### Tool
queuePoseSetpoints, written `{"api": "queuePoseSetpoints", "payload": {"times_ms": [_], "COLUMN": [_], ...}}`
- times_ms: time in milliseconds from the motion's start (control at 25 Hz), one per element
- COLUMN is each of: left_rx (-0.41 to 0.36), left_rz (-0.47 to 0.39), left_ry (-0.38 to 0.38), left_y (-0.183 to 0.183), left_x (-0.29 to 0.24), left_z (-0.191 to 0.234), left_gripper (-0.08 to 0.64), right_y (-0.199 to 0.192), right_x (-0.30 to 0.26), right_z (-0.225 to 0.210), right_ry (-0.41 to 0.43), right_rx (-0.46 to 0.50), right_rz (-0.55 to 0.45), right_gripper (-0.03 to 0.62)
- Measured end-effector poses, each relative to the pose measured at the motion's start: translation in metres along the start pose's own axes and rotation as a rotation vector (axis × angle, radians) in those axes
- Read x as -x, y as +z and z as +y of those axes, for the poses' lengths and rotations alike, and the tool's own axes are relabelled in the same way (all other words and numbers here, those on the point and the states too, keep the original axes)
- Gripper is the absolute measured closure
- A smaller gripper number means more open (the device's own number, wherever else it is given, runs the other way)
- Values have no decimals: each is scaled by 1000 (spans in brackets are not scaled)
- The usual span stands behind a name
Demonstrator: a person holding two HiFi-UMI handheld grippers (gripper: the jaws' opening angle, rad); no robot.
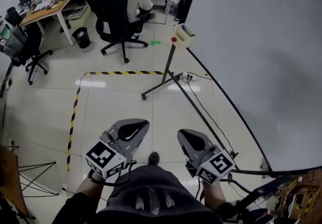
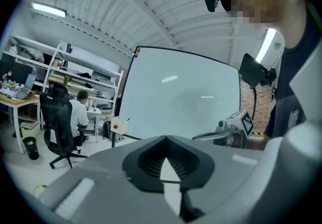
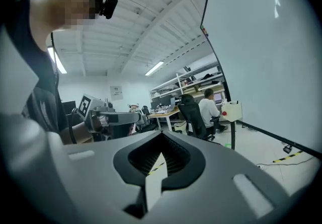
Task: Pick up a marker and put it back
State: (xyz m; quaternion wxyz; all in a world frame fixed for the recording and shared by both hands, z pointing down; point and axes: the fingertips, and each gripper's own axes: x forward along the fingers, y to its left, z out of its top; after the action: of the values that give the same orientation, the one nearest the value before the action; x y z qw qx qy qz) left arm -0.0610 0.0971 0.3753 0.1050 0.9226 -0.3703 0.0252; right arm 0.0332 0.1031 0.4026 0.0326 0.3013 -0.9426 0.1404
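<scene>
A cream holder box [image 1: 183, 35] with a red dot hangs at the left end of the big whiteboard [image 1: 261, 57]; a dark marker [image 1: 187, 30] pokes out of its top. In the head view both grippers are held low, close to the person's body and far from the box. My left gripper [image 1: 132, 130] is shut with nothing in it, and so is my right gripper [image 1: 191, 140]. The left gripper view shows the shut jaws [image 2: 168, 140] with the box [image 2: 119, 126] small in the distance. The right gripper [image 3: 162, 137] also looks toward the box [image 3: 231, 111].
The whiteboard stand's foot [image 1: 161, 84] and a power strip with cable [image 1: 188, 76] lie on the tiled floor ahead. Yellow-black tape [image 1: 75, 112] marks a floor zone. A seated person on an office chair [image 1: 121, 16], desks and a black bin [image 1: 81, 36] are behind.
</scene>
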Motion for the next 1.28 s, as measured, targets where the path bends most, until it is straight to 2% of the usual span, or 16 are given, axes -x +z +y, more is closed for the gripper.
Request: {"api": "queuePoseSetpoints", "payload": {"times_ms": [200, 440, 720, 960, 1080, 1280], "left_rx": [-12, -20, -30, -51, -35, -37], "left_rz": [-21, -8, -23, -16, -4, 21], "left_ry": [51, 39, -39, -154, -194, -237], "left_y": [14, 24, 53, 73, 81, 84], "left_x": [-40, -78, -120, -150, -170, -207], "left_z": [38, 90, 179, 250, 278, 300], "left_gripper": [554, 554, 554, 554, 554, 554], "right_y": [18, 33, 73, 95, 102, 104], "right_x": [-36, -79, -158, -225, -241, -246], "right_z": [-43, -87, -134, -164, -183, -228], "right_ry": [66, 74, 8, -73, -120, -198], "right_rx": [37, 40, 44, 28, 27, -16], "right_rz": [31, 50, 25, -1, 0, 9], "right_gripper": [591, 591, 591, 591, 591, 591]}}
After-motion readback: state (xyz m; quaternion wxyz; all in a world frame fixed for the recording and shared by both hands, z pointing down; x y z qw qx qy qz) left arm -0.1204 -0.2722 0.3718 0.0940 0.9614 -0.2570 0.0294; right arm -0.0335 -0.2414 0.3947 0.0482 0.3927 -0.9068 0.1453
